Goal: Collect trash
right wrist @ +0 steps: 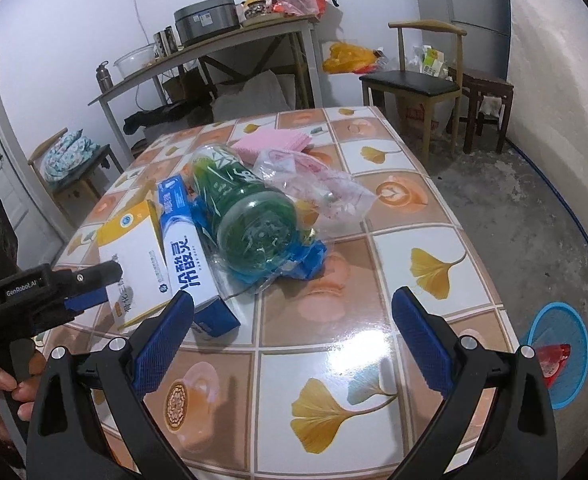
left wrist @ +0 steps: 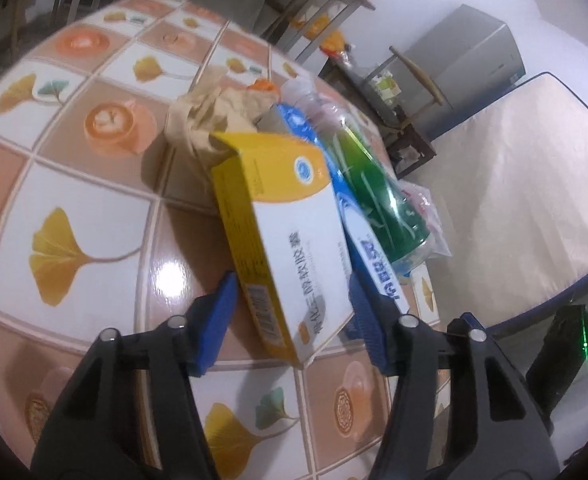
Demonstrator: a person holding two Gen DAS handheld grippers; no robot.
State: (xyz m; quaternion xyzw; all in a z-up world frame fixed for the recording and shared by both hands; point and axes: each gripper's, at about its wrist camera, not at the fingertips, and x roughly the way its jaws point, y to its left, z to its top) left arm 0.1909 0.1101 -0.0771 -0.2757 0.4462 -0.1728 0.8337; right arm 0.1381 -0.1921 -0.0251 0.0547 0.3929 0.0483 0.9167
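Observation:
A yellow and white carton [left wrist: 282,236] lies on the tiled table [left wrist: 74,184], its near end between the blue pads of my left gripper [left wrist: 294,312]. The pads stand around it with small gaps, so the gripper is open. Beside it lie a blue and white box [left wrist: 367,240], a green plastic bottle [left wrist: 373,184] and crumpled brown paper [left wrist: 214,112]. In the right wrist view my right gripper [right wrist: 294,336] is open and empty above the table, near the blue and white box [right wrist: 186,256], the bottle [right wrist: 250,220], a clear plastic bag [right wrist: 317,184] and the carton [right wrist: 134,256]. The left gripper [right wrist: 90,284] shows at the left.
A pink cloth [right wrist: 272,144] lies at the table's far side. A blue bin [right wrist: 557,344] with red trash stands on the floor at the right. Chairs [right wrist: 413,80], a stool and a side table [right wrist: 214,48] stand behind. A mattress [left wrist: 525,184] lies right of the table.

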